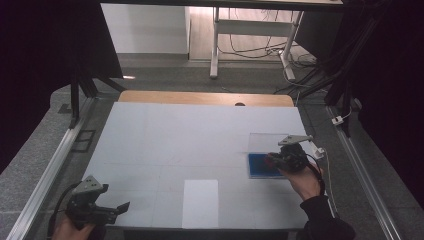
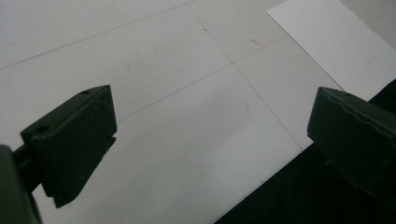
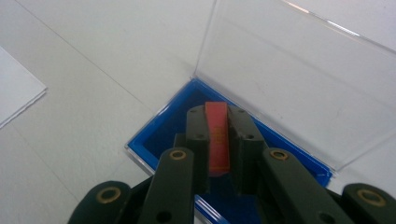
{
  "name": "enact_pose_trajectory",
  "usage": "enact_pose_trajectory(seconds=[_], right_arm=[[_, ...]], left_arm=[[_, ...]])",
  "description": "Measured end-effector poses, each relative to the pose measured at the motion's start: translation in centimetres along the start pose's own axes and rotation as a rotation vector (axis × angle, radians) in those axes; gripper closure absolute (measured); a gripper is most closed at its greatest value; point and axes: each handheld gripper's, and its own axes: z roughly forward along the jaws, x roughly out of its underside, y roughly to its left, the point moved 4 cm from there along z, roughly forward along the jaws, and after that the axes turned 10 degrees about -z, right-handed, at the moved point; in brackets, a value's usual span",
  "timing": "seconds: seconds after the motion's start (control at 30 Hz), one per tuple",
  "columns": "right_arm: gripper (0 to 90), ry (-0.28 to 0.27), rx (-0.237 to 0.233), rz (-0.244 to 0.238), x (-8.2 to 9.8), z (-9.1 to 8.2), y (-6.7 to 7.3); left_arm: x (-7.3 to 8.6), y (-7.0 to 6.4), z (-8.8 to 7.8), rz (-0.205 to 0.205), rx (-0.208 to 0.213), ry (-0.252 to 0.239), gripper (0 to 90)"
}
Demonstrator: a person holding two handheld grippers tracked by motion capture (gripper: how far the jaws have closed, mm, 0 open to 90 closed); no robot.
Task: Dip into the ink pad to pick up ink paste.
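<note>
Here, the right gripper (image 3: 218, 135) has its two black jaws closed on a thin red piece (image 3: 217, 140), which stands on edge between the pads and carries faint yellow print too small to read. The red piece is held directly above the blue tray (image 3: 159, 135) of an opened case; whether its lower end touches the tray floor cannot be told. The clear lid (image 3: 299, 79) of the case is swung back on the far side of the tray, and its far edge catches a streak of light. In the high view, the right gripper (image 1: 274, 160) sits at the right side of the counter (image 1: 190, 140), over the near right part of the blue tray (image 1: 257, 167), with the person's right hand (image 1: 305, 182) behind it and a dark sleeve (image 1: 322, 220) at the near edge. A white cable (image 1: 325, 165) trails beside the wrist.

The left gripper (image 1: 120, 206) rests at the near left corner of the counter, pointing right, held by the left hand (image 1: 72, 229). In the left gripper view its jaws stand wide apart with nothing between them, above bare counter. A white sheet (image 1: 200, 202) lies flat near the counter's near edge, between the two grippers and well apart from the case.
</note>
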Motion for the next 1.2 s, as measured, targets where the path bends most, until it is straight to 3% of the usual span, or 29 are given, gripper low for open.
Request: enact_pose_trajectory(seconds=[0.47,0.73,1.03,1.2], right_arm=[[79.7,0.016,-0.029,-0.021,-0.1,1.6,0.9],[79.7,0.058,-0.053,-0.042,0.0,2.7,1.6],[80.1,0.057,-0.036,-0.03,0.1,2.9,1.6],[80.2,0.071,-0.008,-0.053,-0.1,3.0,2.1]], left_arm=[[0.0,0.0,0.0,-0.003,0.006,0.003,2.1],[0.0,0.0,0.0,-0.001,0.004,0.004,2.2],[0.0,0.0,0.0,0.002,0.003,0.005,2.2],[0.0,-0.1,0.1,0.01,0.002,0.007,2.2]])
